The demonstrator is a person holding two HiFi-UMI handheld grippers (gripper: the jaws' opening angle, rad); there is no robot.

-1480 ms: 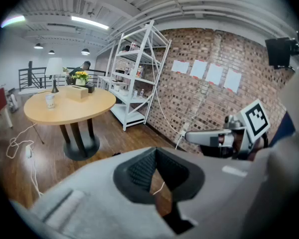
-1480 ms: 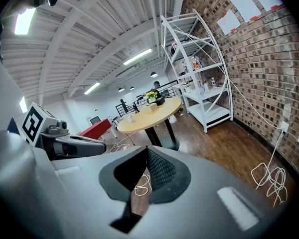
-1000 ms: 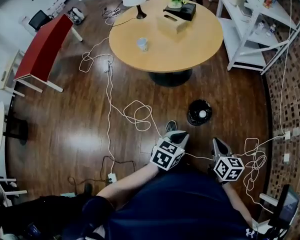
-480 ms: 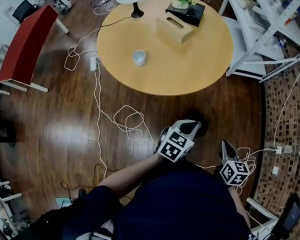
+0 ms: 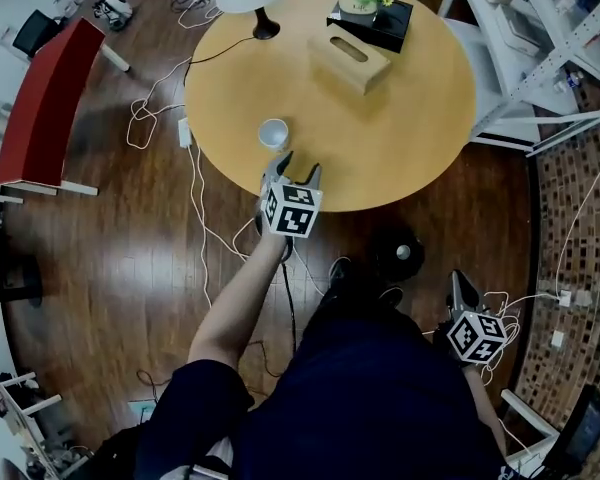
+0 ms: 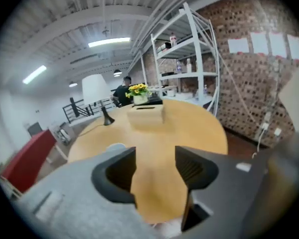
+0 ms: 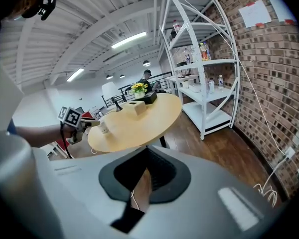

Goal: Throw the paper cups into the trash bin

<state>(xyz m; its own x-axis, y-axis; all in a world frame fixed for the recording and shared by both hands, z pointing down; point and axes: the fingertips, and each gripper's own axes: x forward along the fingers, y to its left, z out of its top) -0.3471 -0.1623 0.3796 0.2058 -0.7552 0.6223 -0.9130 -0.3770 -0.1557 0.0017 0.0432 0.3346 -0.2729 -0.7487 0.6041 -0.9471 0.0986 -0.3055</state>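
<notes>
The left gripper (image 5: 299,167), closed and low beside the trash bin a second ago, has swung out to the edge of the counter (image 5: 400,118). Its jaws have just spread, with nothing between them yet. The paper cup (image 5: 273,133) stands upright just beyond its left fingertip, apart from it. Behind it and to its right, the trash bin (image 5: 380,251) on the floor already holds a small white object. Farther right, the right gripper (image 5: 459,280) hangs low, jaws pressed together and empty. Another pickup looks imminent.
</notes>
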